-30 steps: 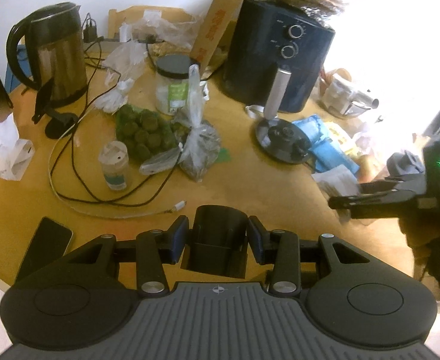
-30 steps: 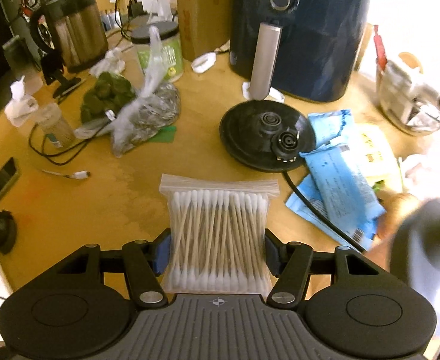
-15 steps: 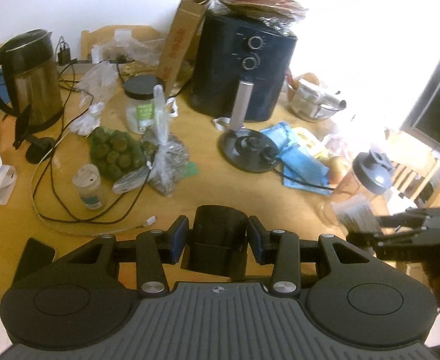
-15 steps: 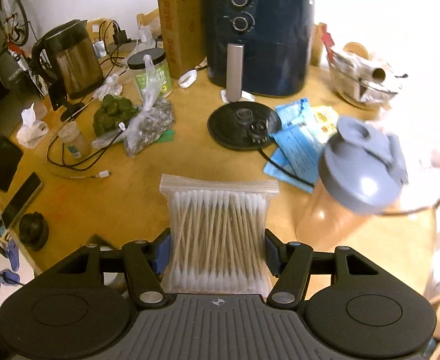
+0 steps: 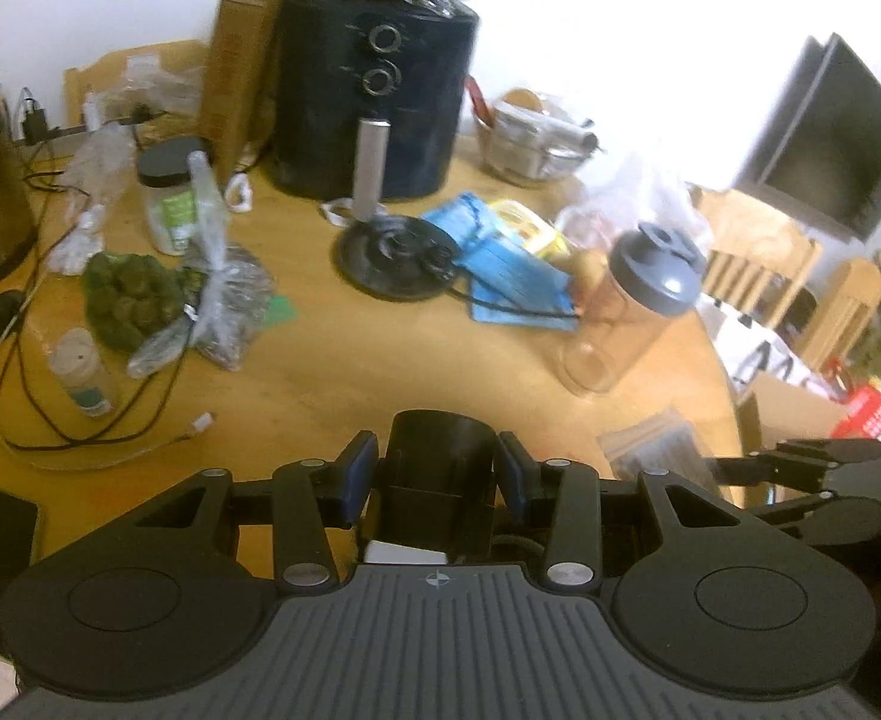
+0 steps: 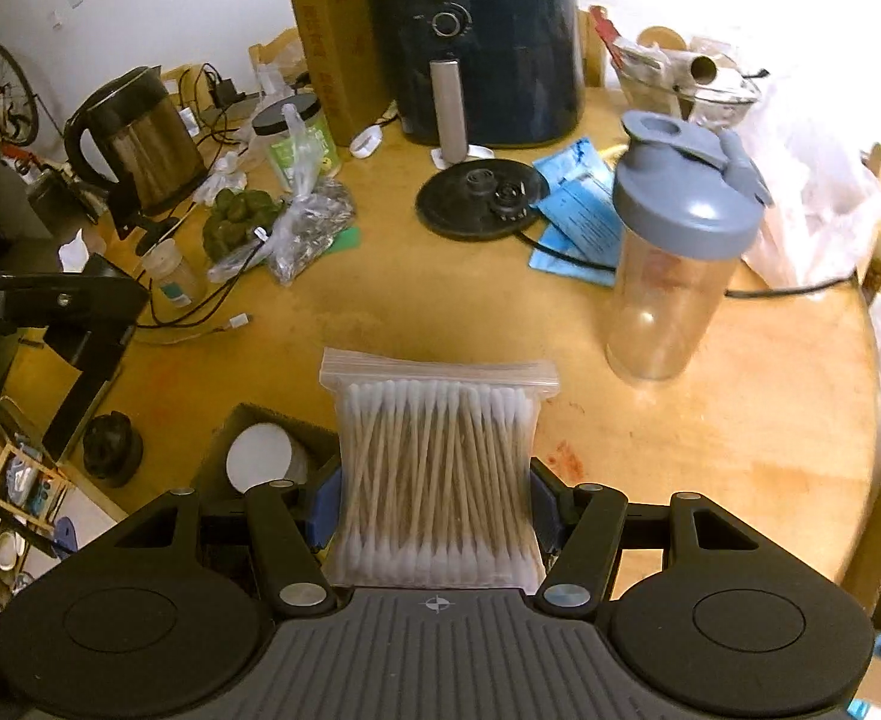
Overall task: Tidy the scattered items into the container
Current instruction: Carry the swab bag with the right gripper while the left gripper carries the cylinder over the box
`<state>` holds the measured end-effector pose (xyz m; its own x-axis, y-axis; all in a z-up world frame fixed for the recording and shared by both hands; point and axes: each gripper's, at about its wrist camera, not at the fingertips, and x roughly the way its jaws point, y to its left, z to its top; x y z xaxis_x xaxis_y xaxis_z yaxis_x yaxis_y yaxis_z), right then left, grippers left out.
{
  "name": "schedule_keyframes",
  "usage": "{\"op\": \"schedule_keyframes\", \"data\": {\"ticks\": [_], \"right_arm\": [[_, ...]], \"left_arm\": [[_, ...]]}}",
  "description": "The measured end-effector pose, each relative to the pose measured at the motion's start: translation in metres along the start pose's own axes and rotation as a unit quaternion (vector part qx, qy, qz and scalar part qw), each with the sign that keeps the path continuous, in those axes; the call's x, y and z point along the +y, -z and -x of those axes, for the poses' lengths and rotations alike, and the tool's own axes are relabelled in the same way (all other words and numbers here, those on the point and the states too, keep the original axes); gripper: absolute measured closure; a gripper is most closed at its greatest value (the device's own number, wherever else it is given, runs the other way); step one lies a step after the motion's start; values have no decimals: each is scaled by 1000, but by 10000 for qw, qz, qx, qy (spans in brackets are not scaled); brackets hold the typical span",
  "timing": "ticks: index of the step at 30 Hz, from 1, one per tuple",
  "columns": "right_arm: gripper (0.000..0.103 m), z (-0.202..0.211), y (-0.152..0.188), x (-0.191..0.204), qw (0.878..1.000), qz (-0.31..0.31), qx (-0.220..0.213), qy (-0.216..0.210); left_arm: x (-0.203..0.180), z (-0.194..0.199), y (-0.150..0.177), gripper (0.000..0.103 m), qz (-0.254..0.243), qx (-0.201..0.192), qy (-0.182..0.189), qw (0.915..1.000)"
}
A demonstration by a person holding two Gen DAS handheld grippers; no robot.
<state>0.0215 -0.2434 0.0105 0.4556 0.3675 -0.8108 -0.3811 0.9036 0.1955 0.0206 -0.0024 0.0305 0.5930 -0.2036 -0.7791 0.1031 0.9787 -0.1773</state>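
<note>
My left gripper (image 5: 437,474) is shut on a black open-topped container (image 5: 438,456) and holds it over the near edge of the wooden table (image 5: 380,372). My right gripper (image 6: 434,510) is shut on a clear zip bag of cotton swabs (image 6: 437,468), held above the table. In the right wrist view the black container (image 6: 242,450) lies just left of the bag, with a white round item (image 6: 259,465) inside it. The bag and right gripper also show in the left wrist view (image 5: 656,450), at the right.
A clear shaker bottle with a grey lid (image 6: 674,252) stands right of centre. Behind it are a dark air fryer (image 6: 476,36), a kettle base (image 6: 479,198), blue packets (image 6: 578,210), bagged greens (image 6: 239,219), a kettle (image 6: 131,138), cables (image 5: 80,420) and a phone (image 5: 5,546).
Both grippers have pulled back and up from the table centre. The bag of swabs has come close beside the black container, and the shaker bottle now stands further off.
</note>
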Motion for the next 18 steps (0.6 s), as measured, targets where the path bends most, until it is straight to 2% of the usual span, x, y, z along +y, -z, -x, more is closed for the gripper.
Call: {"op": "schedule_keyframes", "data": {"ticks": [6,13,18], "right_arm": [[39,9,10,-12,9996,-223,-82,133],[39,7,20,-18,9989,-424,15,186],[39,6,22,-17,9988,-447,46,192]], "left_arm": [[-10,-7,6,61,-202,197,135,9995],[-18,-13,7,61,-338,317,220,9987],[-27,-17,7,60,-492,322,467,9972]]}}
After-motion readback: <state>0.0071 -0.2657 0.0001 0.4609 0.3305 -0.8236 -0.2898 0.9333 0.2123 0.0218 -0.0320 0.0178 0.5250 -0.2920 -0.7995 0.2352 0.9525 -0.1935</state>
